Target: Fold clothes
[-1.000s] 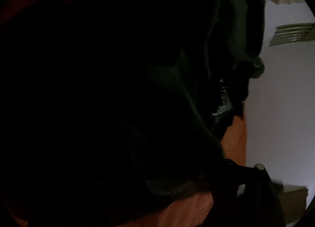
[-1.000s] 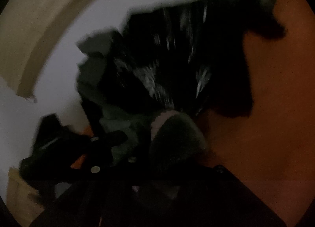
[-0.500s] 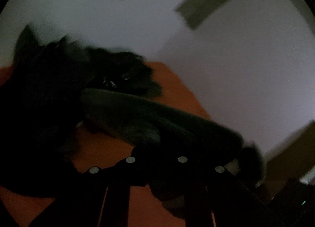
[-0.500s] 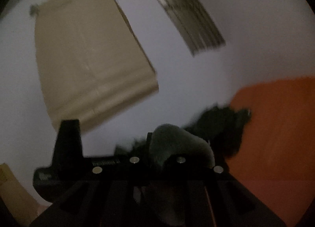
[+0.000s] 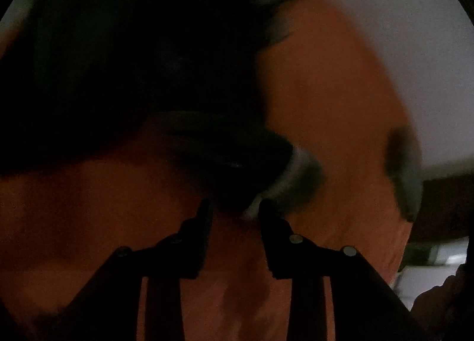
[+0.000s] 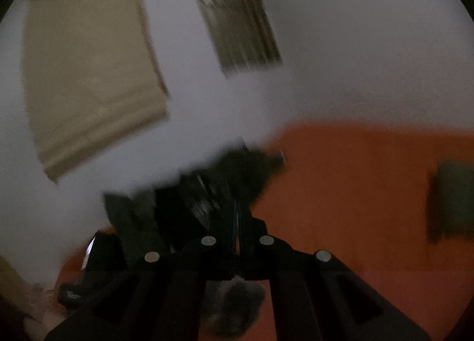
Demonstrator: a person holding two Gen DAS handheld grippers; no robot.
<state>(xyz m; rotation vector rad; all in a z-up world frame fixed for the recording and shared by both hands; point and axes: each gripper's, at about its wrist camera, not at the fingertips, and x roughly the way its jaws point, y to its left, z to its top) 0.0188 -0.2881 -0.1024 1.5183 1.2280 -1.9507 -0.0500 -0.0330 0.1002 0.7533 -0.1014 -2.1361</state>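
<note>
Since half a second ago the left gripper (image 5: 234, 207) has swung from a view along the wall down over the orange cloth-covered surface (image 5: 334, 110), and its jaws, nearly together then, have just been opening; they now stand apart with nothing pressed between them. Just beyond its fingertips lies one dark grey-green sock-like piece with a pale cuff (image 5: 260, 163), touching neither finger as far as the blur allows. Behind it a large heap of dark clothes (image 5: 127, 54) fills the upper left of the left wrist view; the garments in it cannot be counted. One more small grey-green piece (image 5: 404, 175) lies well apart at the surface's right edge.

The right gripper (image 6: 238, 222) has its two fingers pressed together, empty between the tips; a grey fuzzy piece of cloth (image 6: 234, 302) shows low behind them, but whether it is gripped cannot be told. Ahead of it sits the dark pile (image 6: 219, 190) at the far edge of the orange surface, and one dark green folded piece (image 6: 453, 202) lies far right.

On the white wall (image 6: 355, 45) hang one beige blind (image 6: 89, 74) and one slatted vent (image 6: 237, 15). No containers or readable writing show.
</note>
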